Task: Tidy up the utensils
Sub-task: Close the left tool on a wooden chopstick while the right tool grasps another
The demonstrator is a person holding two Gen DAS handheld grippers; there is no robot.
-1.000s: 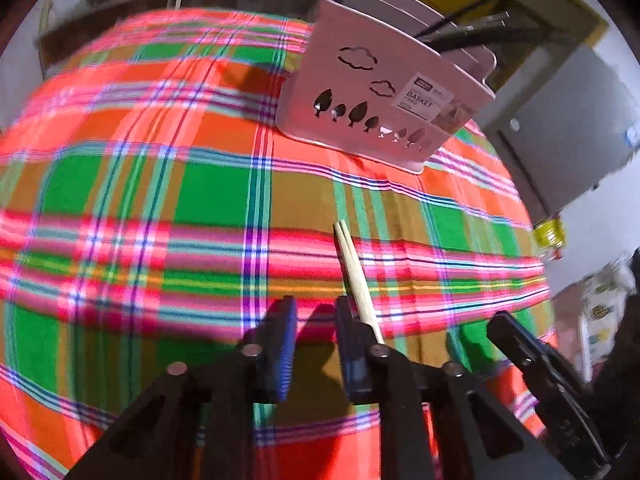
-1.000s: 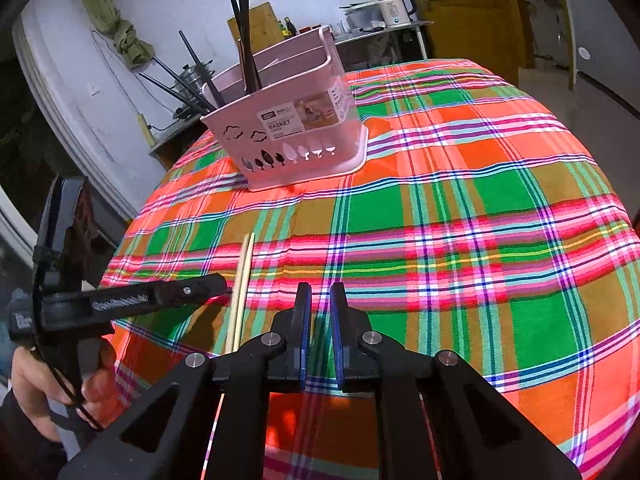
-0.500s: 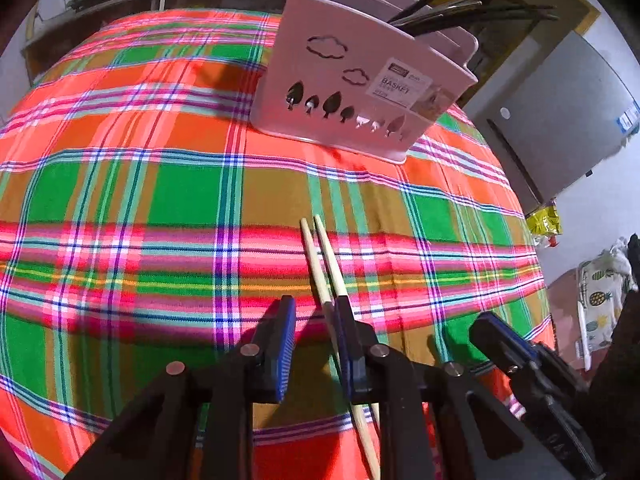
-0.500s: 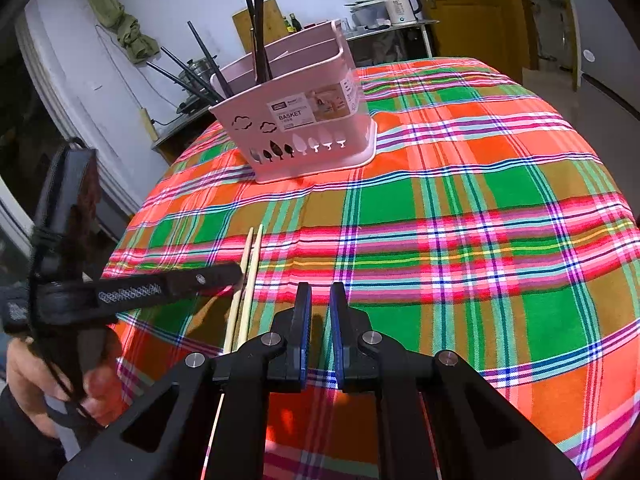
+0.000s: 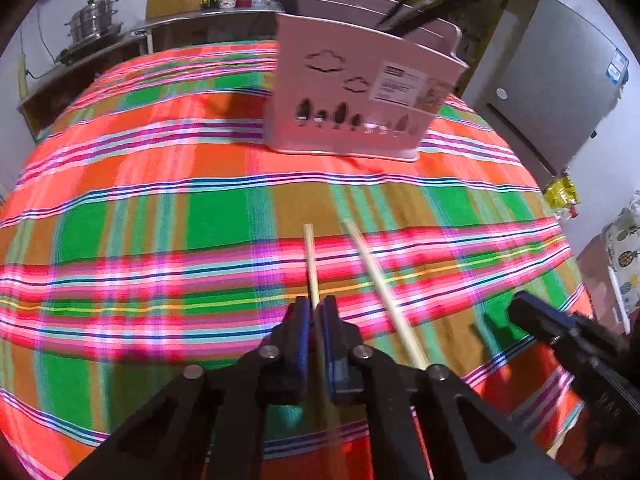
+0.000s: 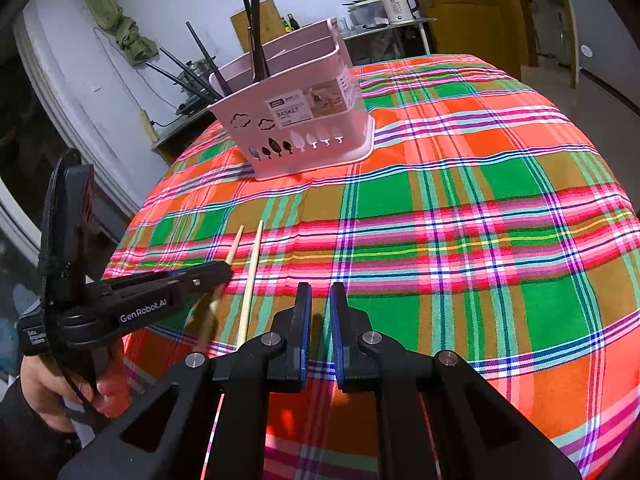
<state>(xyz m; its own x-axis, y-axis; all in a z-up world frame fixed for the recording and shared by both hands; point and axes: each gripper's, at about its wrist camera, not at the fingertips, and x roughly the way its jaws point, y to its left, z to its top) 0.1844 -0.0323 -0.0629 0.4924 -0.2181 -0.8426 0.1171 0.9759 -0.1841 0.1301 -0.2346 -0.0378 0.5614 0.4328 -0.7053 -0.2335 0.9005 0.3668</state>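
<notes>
Two pale wooden chopsticks are near the table's front edge. My left gripper (image 5: pixel 315 310) is shut on one wooden chopstick (image 5: pixel 310 264), which sticks out ahead of the jaws; it also shows in the right wrist view (image 6: pixel 234 248). The second chopstick (image 5: pixel 376 276) lies on the cloth just to the right, also in the right wrist view (image 6: pixel 251 276). My right gripper (image 6: pixel 320 300) is empty with its jaws nearly closed, low over the cloth to the right of the chopsticks. A pink utensil basket (image 5: pixel 356 92) (image 6: pixel 300 120) stands farther back and holds several dark chopsticks.
The round table has a bright plaid cloth (image 6: pixel 480 220). My right gripper shows at the right of the left wrist view (image 5: pixel 560 336). A grey fridge (image 5: pixel 560 92) stands right of the table, and a counter with pots (image 5: pixel 92 28) lies behind it.
My left gripper has closed on one wooden chopstick and lifted its end, so the two chopsticks have spread apart. The right gripper has stayed almost still.
</notes>
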